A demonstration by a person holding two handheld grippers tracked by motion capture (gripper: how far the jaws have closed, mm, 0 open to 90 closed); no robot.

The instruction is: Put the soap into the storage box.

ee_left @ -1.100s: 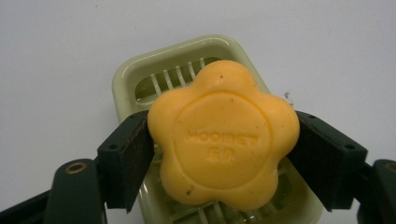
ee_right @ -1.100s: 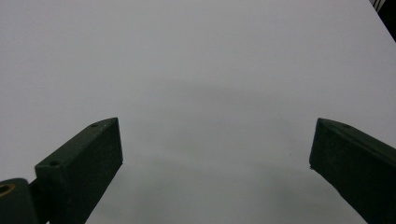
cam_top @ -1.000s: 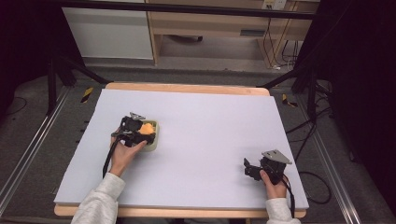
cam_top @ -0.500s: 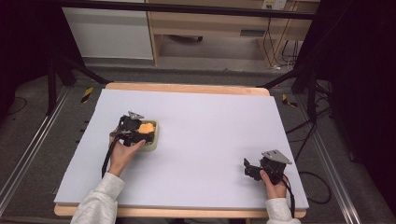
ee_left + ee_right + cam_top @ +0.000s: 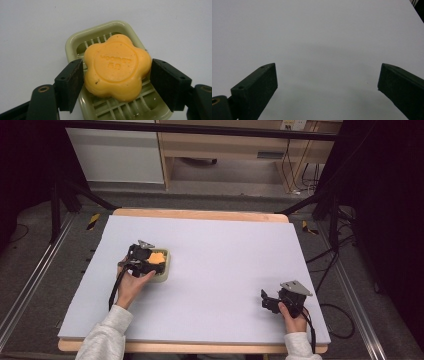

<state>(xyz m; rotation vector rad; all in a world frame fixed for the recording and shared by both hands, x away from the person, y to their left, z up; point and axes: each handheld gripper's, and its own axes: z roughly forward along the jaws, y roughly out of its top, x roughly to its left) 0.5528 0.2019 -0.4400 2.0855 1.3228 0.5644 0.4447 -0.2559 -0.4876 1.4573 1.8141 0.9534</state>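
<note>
Change: the jaws of the left gripper (image 5: 117, 82) have just been closing around the orange flower-shaped soap (image 5: 117, 67); the pads are seen at its sides, seemingly touching.
Meaning: a lift out of the green soap dish (image 5: 75, 42) is judged imminent.
Soap: lying in the dish, left of the table's (image 5: 225, 245) middle.
Right gripper (image 5: 327, 87): held wide apart, empty.
Unclear: how firmly the soap is pressed cannot be told; the dish's near end is cut off.

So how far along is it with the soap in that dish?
Reaching is done: the left claw straddles the orange flower soap in the green soap dish. In hand: its jaws have just been closing, pads at the soap's sides. Left: lifting the soap, which sits in the dish. The right claw is open over bare table.
</note>
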